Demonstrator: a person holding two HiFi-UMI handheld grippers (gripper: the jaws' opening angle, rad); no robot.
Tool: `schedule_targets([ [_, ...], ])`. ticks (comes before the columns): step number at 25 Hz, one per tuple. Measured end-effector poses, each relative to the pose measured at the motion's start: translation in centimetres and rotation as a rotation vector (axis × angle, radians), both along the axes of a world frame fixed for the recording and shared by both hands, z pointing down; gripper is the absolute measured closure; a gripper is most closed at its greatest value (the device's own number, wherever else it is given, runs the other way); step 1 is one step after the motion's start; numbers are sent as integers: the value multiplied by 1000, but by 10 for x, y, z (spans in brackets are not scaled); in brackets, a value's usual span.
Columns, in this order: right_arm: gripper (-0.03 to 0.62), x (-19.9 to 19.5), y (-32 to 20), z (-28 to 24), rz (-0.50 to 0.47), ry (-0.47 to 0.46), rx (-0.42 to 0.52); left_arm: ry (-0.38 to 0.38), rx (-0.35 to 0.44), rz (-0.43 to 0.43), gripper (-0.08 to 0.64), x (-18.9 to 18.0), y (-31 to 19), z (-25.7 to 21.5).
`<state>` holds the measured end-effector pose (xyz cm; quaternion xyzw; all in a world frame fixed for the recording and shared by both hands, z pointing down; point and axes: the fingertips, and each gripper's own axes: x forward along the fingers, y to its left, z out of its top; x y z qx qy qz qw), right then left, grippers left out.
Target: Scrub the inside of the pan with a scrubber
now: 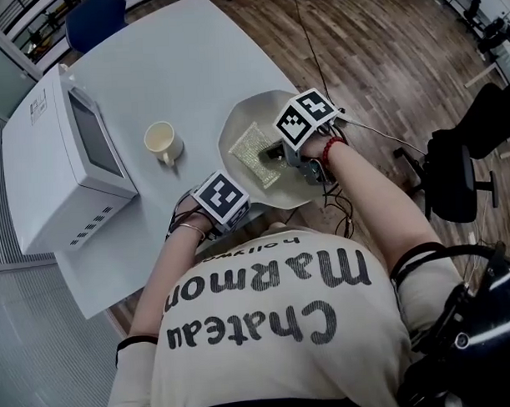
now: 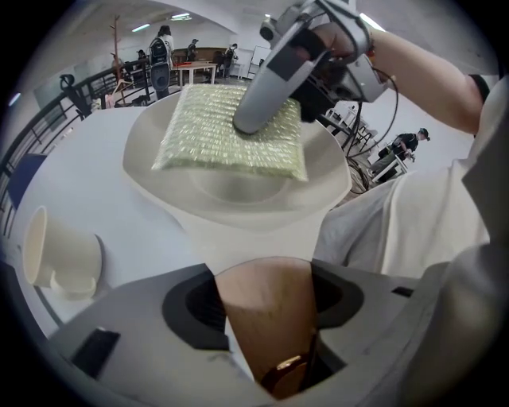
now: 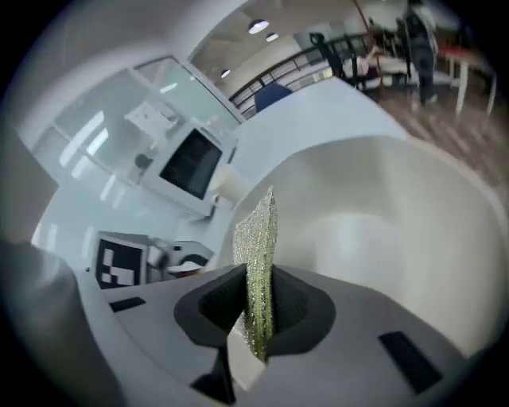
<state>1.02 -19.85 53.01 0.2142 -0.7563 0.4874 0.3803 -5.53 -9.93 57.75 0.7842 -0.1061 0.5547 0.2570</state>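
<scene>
The pan [image 1: 253, 109], one only, lies just ahead of the left gripper [image 2: 266, 318], whose jaws clamp its wooden handle [image 2: 256, 290]. One scrubber [image 1: 253, 153], pinched edge-on in the right gripper [image 3: 256, 306], sits inside the pan. Left of the left gripper stand one cup [image 1: 163, 141] and one microwave [image 1: 53, 164].

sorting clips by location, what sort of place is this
Most likely an open-plan office or lab, not a home kitchen: black office chairs on a wood-plank floor, a white microwave on a pale table, and people by far desks.
</scene>
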Motion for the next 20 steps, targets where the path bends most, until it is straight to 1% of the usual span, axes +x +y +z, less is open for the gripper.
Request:
schedule_targets([
  [1,535,-19,15,-1,-14,-88,-91,-4,19,-1,314,-1,-4,1],
  [2,535,-31,26,1,-31,-128,-146,-9,35,-5,314,-2,-8,2],
  [3,535,-38,31,7,-44,-133,-170,-14,41,-12,314,-3,-9,1],
  [6,535,-41,37,27,-53,-93,-193,-16,34,-26,314,-4,-8,-1],
  [8,535,-37,44,43,-67,-28,-199,-9,36,-12,314,-1,-9,0],
  [10,535,-26,49,62,-105,87,-170,-6,36,-5,314,1,-9,0],
  [11,535,-22,49,68,-118,127,-155,-7,33,-10,314,1,-10,-1],
  [14,535,-10,50,74,-160,197,-140,-12,20,-33,314,-2,-10,-4],
  [17,535,12,54,84,-224,304,-116,6,16,-27,314,-1,-11,0],
  [20,535,31,54,90,-243,358,-101,9,18,-27,314,-2,-12,-1],
])
